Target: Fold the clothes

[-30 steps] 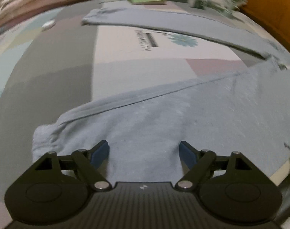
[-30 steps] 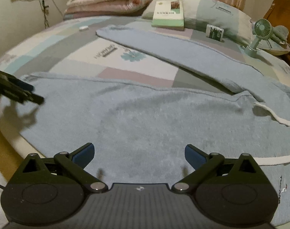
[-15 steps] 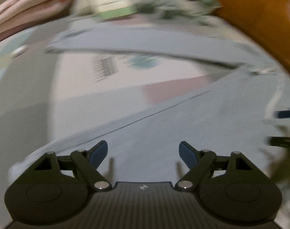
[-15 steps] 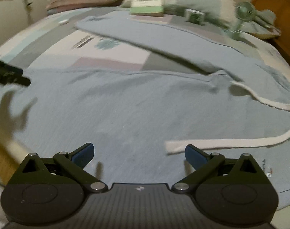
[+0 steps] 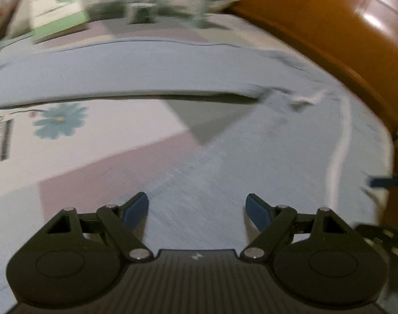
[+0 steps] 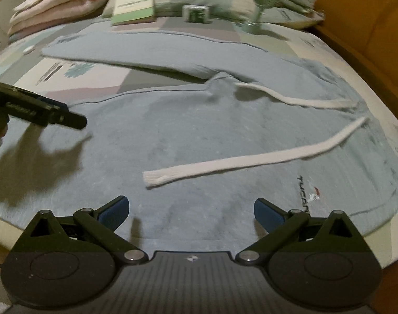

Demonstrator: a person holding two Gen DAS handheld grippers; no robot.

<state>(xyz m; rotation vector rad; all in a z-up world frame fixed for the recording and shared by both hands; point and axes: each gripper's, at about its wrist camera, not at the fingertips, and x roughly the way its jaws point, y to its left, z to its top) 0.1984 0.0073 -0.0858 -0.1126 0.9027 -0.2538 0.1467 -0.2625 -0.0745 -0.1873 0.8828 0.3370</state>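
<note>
Across bed [image 6: 316, 39]: blue sweatpants [image 6: 199, 136] lay flat, long axis left-right in frame, waist at right. Right tool [image 6: 191, 210] nearer drawstring [image 6: 225, 164]; left tool [image 5: 196, 208] likewise wide open, both empty.

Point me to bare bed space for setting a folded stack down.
The free patch is the flower-print sheet between the two trouser legs: far leg, near leg. It's crowded by the pillows: book, small box, fan, pink quilt.
</note>
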